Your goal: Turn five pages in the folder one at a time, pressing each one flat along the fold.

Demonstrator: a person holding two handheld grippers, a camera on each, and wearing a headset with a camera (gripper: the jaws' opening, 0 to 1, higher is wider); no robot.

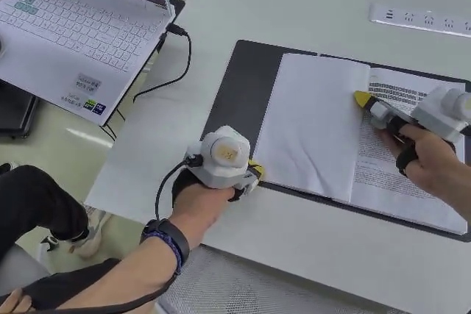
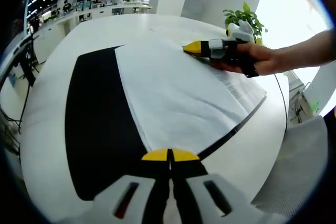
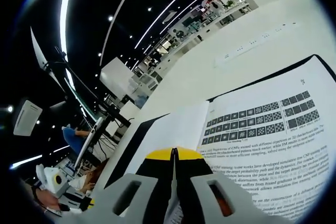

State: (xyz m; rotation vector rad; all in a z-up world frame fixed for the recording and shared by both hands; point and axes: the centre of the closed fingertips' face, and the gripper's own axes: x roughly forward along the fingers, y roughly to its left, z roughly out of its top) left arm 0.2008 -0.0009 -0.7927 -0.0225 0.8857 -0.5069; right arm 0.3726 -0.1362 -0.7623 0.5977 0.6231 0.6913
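Observation:
A black folder (image 1: 239, 86) lies open on the white table. A blank white page (image 1: 313, 123) lies over its left half and a printed page (image 1: 401, 145) over its right. My right gripper (image 1: 360, 98) is shut, its yellow tips resting by the fold (image 3: 202, 124) near the top of the pages. My left gripper (image 1: 254, 172) is shut too, with its tips (image 2: 169, 155) at the blank page's near left corner, on the black cover (image 2: 100, 124). The right gripper (image 2: 197, 47) appears across the page in the left gripper view.
A white laptop (image 1: 81, 20) sits at the far left with a black cable (image 1: 173, 64) running off it. A white power strip (image 1: 419, 18) lies at the back right. The table's near edge (image 1: 147, 218) is close to my left hand.

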